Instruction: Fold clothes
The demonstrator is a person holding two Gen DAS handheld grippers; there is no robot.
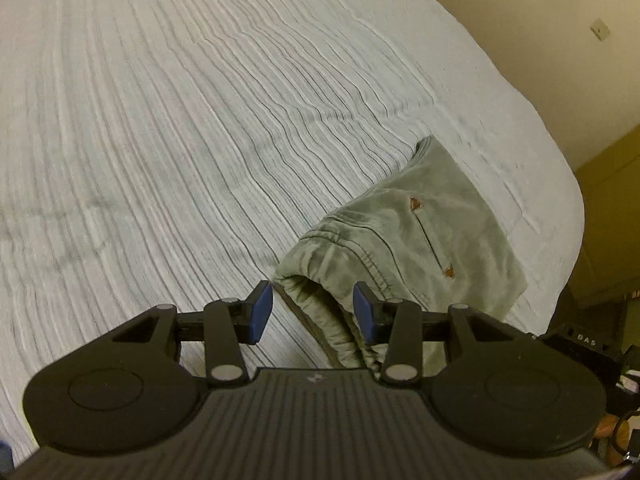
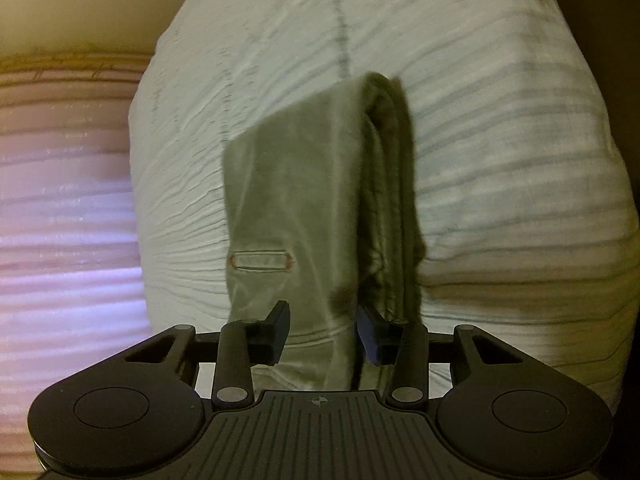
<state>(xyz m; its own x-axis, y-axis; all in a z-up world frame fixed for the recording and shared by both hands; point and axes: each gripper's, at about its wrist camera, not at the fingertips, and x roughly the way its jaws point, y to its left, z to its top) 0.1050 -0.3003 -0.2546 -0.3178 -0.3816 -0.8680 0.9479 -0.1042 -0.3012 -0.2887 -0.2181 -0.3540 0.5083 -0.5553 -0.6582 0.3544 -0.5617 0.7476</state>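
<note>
Folded trousers [image 1: 404, 236] lie between both parted pairs of jaws, left hand-held gripper [image 1: 313, 312] and right hand-held gripper [image 2: 324, 334].

left tool [image 1: 313, 312] | pads apart | over folded trousers [image 1: 404, 236] | bedspread [image 1: 180, 120]

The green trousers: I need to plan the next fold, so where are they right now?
The folded green trousers lie on the pale ribbed bedspread near its edge, lower right in the left wrist view and centre in the right wrist view, directly ahead of both grippers.
</note>
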